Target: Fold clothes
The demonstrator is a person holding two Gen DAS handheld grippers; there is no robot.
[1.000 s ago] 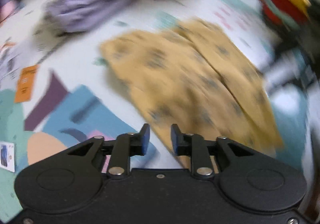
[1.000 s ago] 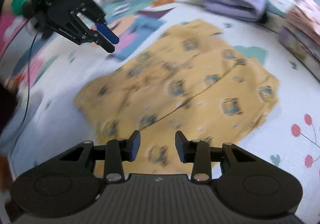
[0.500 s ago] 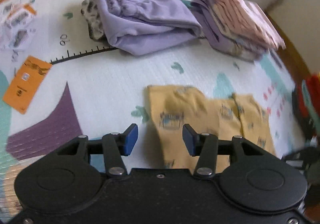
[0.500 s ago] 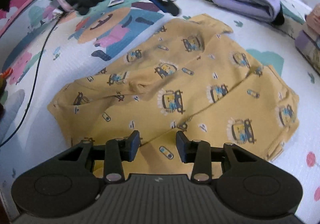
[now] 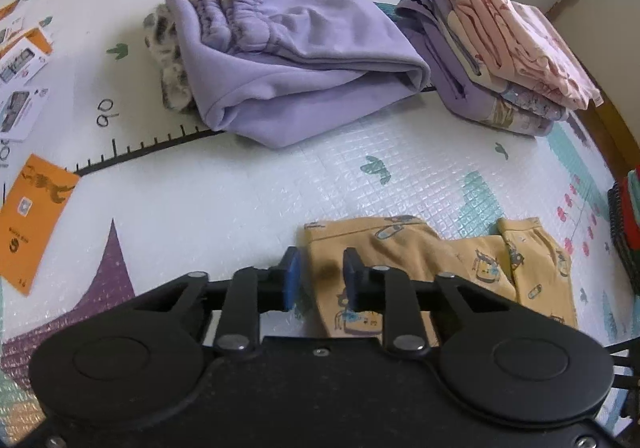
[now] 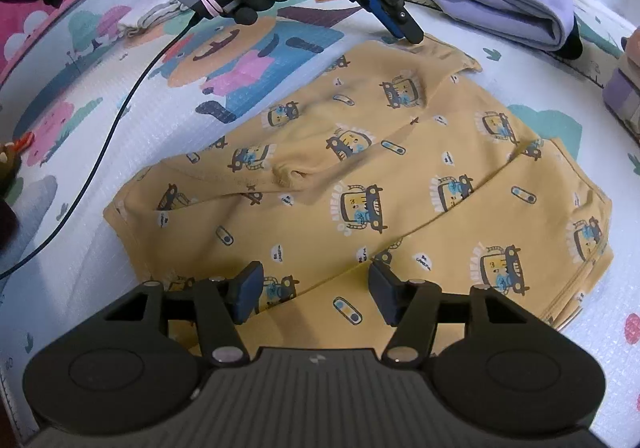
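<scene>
since a second ago the left gripper (image 5: 317,278) has swung off the middle of the yellow garment (image 6: 360,184) to its far corner, and its jaws have just been closing, now narrow with the corner's edge between the pads; whether they pinch the cloth yet i cannot tell. in the right view its tips (image 6: 406,30) sit right on that corner. the right gripper (image 6: 316,294) has just been opening and stands fairly wide, holding nothing, the garment's near edge just beyond its fingertips.

the garment lies spread on the mat (image 5: 240,200), flat but for a few wrinkles, not yet folded. ahead of the left gripper, well beyond the corner, lie a folded lilac piece (image 5: 288,60) and a folded stack (image 5: 500,56), so some clothes look done. left for this one, i judge: grip both ends, fold it over, then set it with the rest.
</scene>
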